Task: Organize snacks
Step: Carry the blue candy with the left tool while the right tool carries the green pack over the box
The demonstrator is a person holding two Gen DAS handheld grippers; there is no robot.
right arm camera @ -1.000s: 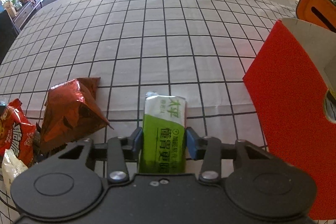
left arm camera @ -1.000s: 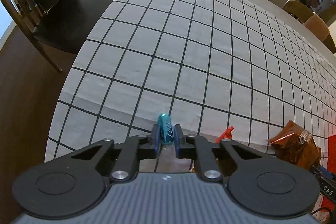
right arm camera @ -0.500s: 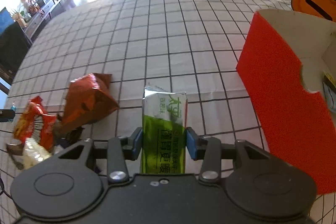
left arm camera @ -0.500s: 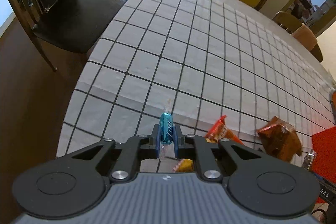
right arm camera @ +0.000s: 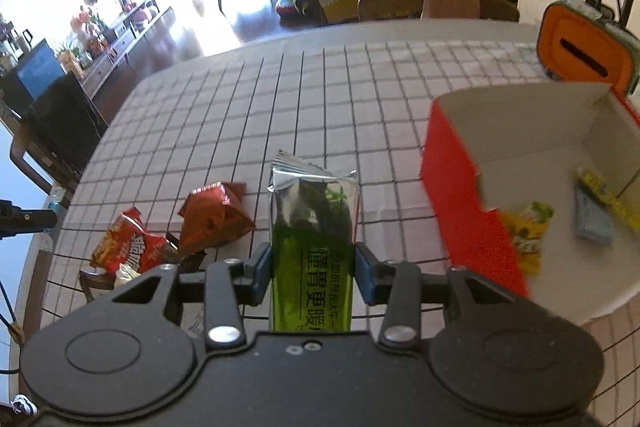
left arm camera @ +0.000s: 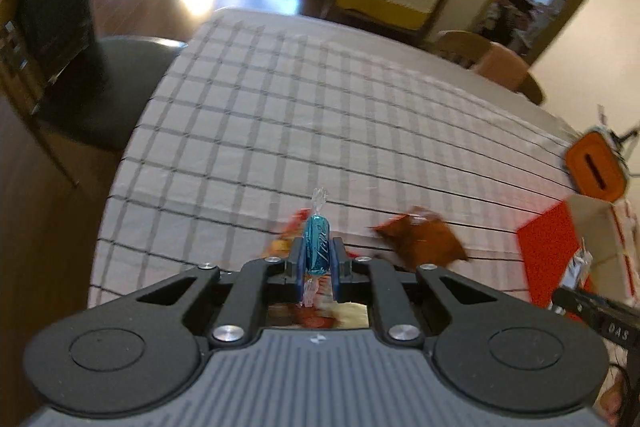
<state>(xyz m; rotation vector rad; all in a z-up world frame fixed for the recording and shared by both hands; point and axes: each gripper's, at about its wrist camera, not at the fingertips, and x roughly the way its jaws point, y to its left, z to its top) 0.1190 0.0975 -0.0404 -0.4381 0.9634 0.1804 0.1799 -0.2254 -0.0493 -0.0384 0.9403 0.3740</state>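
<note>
The green snack packet [right arm camera: 313, 251] sits lengthwise between the right gripper [right arm camera: 313, 267] jaws, its long axis running straight out along the fingers, its crimped silver end pointing away toward the far side of the tabletop [right arm camera: 320, 99]. It's glossy green with dark printed characters, and the jaws pinch it by its two long edges, up off the cloth. Over on the left gripper [left arm camera: 317, 263], a small blue wrapped candy [left arm camera: 317, 247] stands end-on, one clear twisted tail pointing forward and up, the other tucked back between the fingers; those jaws are pressed tight on it. Below, on the gridded cloth, lie a crumpled brown-red foil bag [right arm camera: 214, 213] and, just beside it, a red chip packet [right arm camera: 128, 247]. Off to the right stands the red open box [right arm camera: 460, 211], white inside, with a yellow packet [right arm camera: 528, 231] and a pale blue one [right arm camera: 592, 215] lying in it. An orange case [right arm camera: 580, 51] stands behind the box.
</note>
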